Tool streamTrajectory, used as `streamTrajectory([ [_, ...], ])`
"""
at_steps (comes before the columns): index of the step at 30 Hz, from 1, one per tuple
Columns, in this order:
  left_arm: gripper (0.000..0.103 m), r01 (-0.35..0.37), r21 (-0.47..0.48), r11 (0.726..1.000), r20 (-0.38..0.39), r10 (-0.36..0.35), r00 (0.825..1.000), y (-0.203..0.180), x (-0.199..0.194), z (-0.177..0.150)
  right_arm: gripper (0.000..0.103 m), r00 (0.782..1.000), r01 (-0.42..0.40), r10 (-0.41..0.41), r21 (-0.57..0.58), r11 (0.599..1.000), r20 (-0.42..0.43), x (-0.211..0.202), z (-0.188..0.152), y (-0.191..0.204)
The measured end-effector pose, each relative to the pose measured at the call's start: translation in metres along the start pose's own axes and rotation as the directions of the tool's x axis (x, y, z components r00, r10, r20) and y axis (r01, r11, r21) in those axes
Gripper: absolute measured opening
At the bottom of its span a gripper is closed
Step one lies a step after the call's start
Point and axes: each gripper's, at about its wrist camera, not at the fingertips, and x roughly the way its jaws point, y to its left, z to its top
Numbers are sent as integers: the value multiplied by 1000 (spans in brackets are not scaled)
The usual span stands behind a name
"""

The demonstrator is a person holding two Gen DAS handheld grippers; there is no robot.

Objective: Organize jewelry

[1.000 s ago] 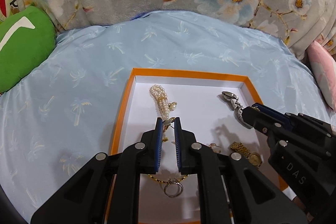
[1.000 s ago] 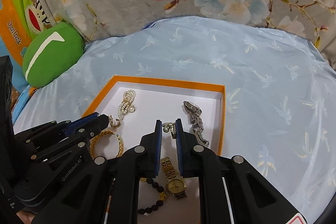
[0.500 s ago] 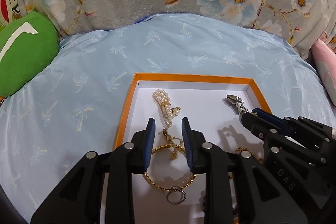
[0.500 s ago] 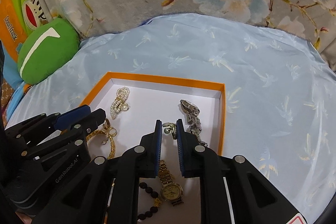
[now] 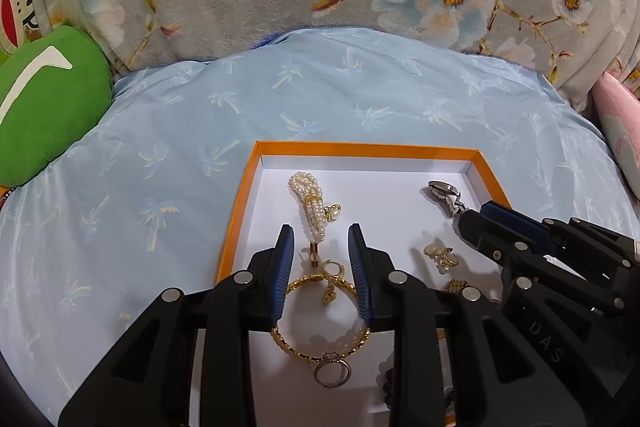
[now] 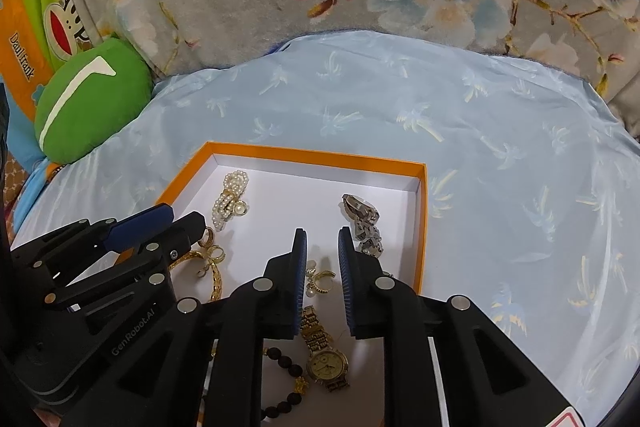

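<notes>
Lying between the parted right claw (image 6: 322,241), seemingly untouched: pearl earring (image 6: 318,279); left claw (image 5: 320,239) likewise parted.

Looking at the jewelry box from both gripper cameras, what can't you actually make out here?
- Gold watch: dial markings too small to read, right wrist view.
- Dark bead bracelet: partly behind the right gripper.
- Gold bangle: sides covered by the left gripper fingers.
- Orange box: near edge hidden in both views.

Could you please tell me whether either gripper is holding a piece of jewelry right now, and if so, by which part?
Nothing is held. The left gripper and right gripper are both open above the orange tray, jewelry lying loose beneath.
</notes>
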Motion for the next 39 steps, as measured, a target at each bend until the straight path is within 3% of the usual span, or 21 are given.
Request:
streamTrajectory([
  [15, 27, -45, -24, 999, 38, 46, 998, 4, -41, -21, 25, 998, 32, -32, 11, 999, 46, -47, -31, 0],
  [17, 27, -50, -20, 999, 47, 51, 998, 4, -53, -29, 28, 998, 32, -33, 15, 999, 47, -58, -41, -1],
  [21, 38, -70, -19, 997, 62, 71, 996, 7, -77, -51, 36, 997, 53, -53, 14, 999, 58, -83, -70, 1],
  [32, 39, -107, -20, 994, -7, 107, 994, 2, -98, -112, 46, 995, 100, -100, -5, 995, 32, -101, -121, 16],
  [33, 41, -110, -14, 994, 5, 110, 994, 0, -101, -113, 49, 994, 98, -98, -9, 995, 38, -103, -123, 18],
  [36, 71, -156, -1, 988, 43, 156, 987, -5, -109, -115, 62, 991, 123, -122, -13, 992, 53, -108, -126, 21],
  [39, 74, -196, 23, 980, 56, 194, 979, -11, -110, -115, 64, 990, 132, -132, -2, 991, 44, -106, -127, 19],
])
